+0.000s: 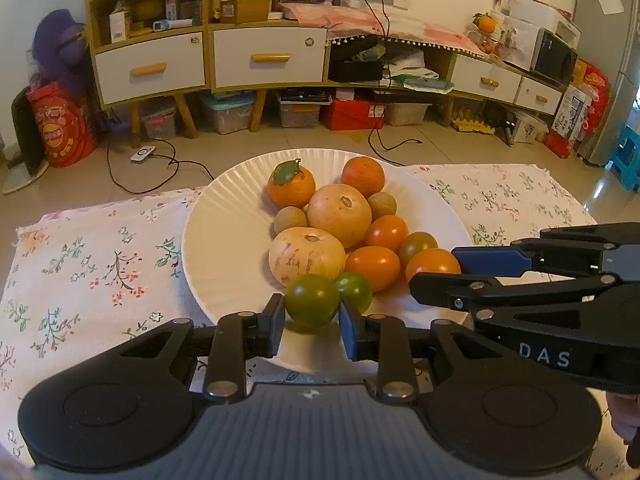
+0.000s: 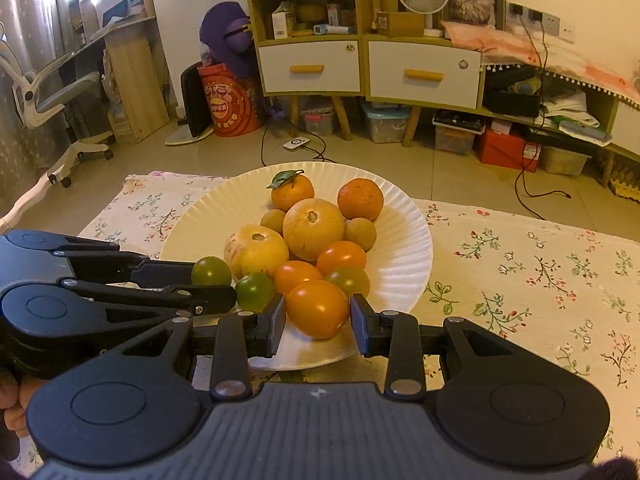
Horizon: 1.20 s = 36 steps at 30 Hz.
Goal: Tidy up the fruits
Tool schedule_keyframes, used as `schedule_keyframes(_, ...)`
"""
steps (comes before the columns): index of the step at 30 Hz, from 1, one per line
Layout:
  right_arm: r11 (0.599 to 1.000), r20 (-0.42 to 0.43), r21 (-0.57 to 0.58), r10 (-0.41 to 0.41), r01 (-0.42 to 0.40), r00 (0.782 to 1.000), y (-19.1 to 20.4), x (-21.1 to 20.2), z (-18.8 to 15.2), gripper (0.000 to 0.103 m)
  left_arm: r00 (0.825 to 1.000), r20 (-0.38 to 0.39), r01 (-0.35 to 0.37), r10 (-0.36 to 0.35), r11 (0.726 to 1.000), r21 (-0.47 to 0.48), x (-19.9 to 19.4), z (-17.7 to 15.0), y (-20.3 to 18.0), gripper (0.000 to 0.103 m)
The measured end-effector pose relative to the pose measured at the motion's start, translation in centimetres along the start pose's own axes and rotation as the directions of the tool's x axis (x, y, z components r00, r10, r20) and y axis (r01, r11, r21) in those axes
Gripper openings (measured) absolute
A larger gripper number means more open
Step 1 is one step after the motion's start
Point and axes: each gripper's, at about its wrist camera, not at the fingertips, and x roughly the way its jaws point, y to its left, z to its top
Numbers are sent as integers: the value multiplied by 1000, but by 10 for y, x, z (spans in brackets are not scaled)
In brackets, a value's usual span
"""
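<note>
Both Jaws Set Around Tomatoes at the Plate's Near Edge

Now the white ribbed plate (image 1: 224, 216) sits mid-frame on the table under a floral cloth (image 1: 88, 264), heaped with fruit. At the lower centre of the left wrist view, the left gripper (image 1: 312, 312) has its jaws spread to either side of a green tomato (image 1: 311, 299) at the plate's near rim; the pads sit right against its sides, though whether they press it cannot be told. A second, smaller green tomato (image 1: 355, 289) lies just beside it to the right.

In the right wrist view, the right gripper (image 2: 318, 314) brackets a large orange tomato (image 2: 317, 307) at lower centre, its jaws part open and close on both flanks, the fruit resting on the plate. The two grippers lie side by side, each appearing at the edge of the other's view.

Behind these, toward mid-frame, lie two big pale yellow fruits (image 1: 306, 255), more orange tomatoes (image 1: 372, 267), small brown round fruits (image 1: 290, 220), and two mandarins (image 1: 291, 186) at the far side, one with a green leaf.

Across the top of the frame runs a low cabinet (image 1: 208, 60) with white drawers.
</note>
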Motion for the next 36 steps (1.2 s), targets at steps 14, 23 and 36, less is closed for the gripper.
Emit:
schedule_keyframes(14,1000,-9,-24,2,-2,1000,6,5,-1,32,1000,22,18,-18,999,26,3,-1,8,6)
schedule_keyframes(23,1000,-8,-21,-4,3,1000,6,8,-1,32,999,33,17,-18,999,32,1,-3,9,8)
schedule_keyframes(36,999,23,19,-33,33,999,0,-9,0,53,999,43,6,-6,1000,12,-10,-3,12,40)
